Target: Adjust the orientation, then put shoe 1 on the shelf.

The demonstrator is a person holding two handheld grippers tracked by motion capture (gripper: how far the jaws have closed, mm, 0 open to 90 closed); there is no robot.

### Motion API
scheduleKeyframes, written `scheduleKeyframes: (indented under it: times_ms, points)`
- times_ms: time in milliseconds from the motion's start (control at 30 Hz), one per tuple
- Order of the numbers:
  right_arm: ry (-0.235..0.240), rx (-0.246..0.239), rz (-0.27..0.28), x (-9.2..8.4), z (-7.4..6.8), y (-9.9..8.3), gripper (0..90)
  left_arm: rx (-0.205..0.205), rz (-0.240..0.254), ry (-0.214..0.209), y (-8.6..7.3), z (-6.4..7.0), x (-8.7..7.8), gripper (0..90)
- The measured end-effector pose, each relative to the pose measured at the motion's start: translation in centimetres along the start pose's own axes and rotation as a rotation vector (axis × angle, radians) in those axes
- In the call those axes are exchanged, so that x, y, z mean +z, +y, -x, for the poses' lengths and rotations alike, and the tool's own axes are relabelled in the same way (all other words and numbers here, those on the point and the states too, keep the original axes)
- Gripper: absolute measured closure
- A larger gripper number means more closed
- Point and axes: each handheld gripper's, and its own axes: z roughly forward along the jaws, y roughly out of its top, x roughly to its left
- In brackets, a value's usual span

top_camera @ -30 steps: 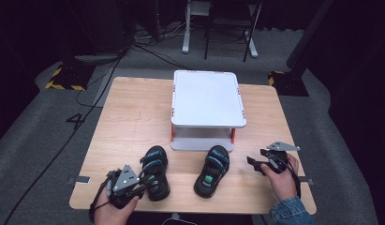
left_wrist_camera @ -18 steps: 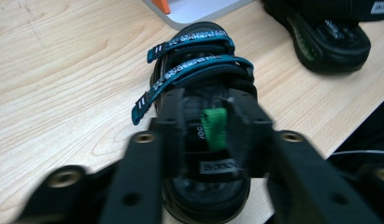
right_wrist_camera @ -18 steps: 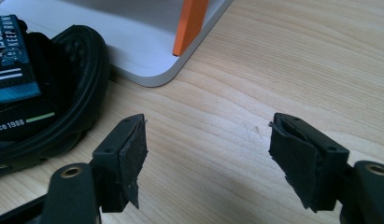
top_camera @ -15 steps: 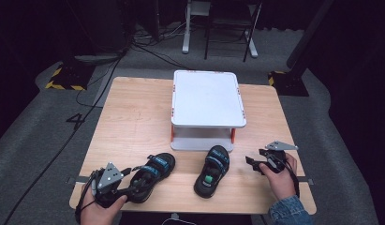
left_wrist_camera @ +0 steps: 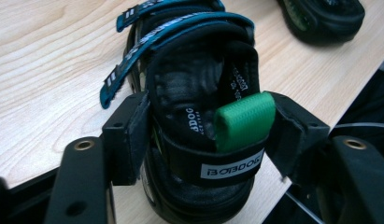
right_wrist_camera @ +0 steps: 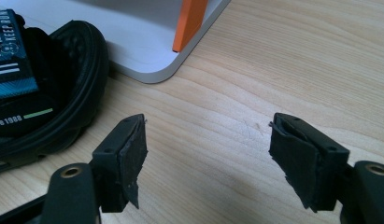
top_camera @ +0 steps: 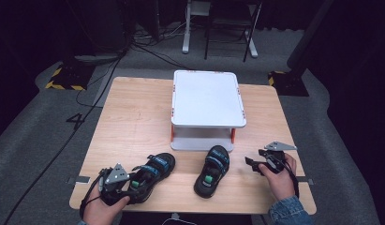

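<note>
Two black sandals with teal straps lie near the table's front edge. The left sandal [top_camera: 151, 172] lies aslant, toe to the upper right. Its heel [left_wrist_camera: 203, 107], with a green pull loop [left_wrist_camera: 245, 120], sits between the jaws of my left gripper [top_camera: 134, 182] [left_wrist_camera: 208, 135]. Those jaws have just been closing, and both pads now touch the heel strap's sides. The right sandal [top_camera: 212, 169] [right_wrist_camera: 35, 93] lies free. To its right my right gripper [top_camera: 249, 162] [right_wrist_camera: 208, 154] stands open over bare wood with nothing between its pads.
A white two-level stand [top_camera: 206, 98] [right_wrist_camera: 133, 42] with orange legs sits on the wooden table [top_camera: 134, 122] just behind the sandals. Beyond the table are dark floor, cables and chair legs. The front table edge lies right below both hands.
The left sandal has swung from pointing straight away to lying aslant. My left gripper drew back left, opened, and now has its jaws around the heel. The right gripper has stayed put.
</note>
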Motion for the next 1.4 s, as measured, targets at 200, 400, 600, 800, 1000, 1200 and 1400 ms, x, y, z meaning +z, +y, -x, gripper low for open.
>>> scheduleKeyframes:
  times_ms: [200,400,600,800,1000,1200,1400]
  points:
    - [-0.005,0.008,0.002,-0.3,0.2,-0.3,28.3,-0.027,-0.003,0.010,0.4,0.2,0.1,74.2]
    - [-0.019,0.030,0.000,-0.8,0.7,-1.1,28.3,-0.043,0.098,0.026,1.9,1.0,0.4,78.1]
    - [-0.033,0.047,0.006,-1.5,1.0,-1.6,28.4,-0.065,0.194,0.014,4.4,2.0,1.8,77.9]
    - [-0.045,0.055,0.011,-2.1,1.1,-2.1,28.3,-0.094,0.241,-0.009,6.2,2.5,4.1,77.7]
    - [-0.053,0.062,0.011,-2.8,1.3,-2.7,28.4,-0.139,0.286,-0.015,8.2,2.3,6.3,77.6]
    - [-0.063,0.073,0.017,-3.3,1.5,-3.0,28.3,-0.150,0.333,0.006,10.2,2.5,8.5,77.5]
    - [-0.065,0.077,0.015,-3.4,1.6,-3.2,28.3,-0.164,0.359,0.019,11.7,3.0,11.2,77.4]
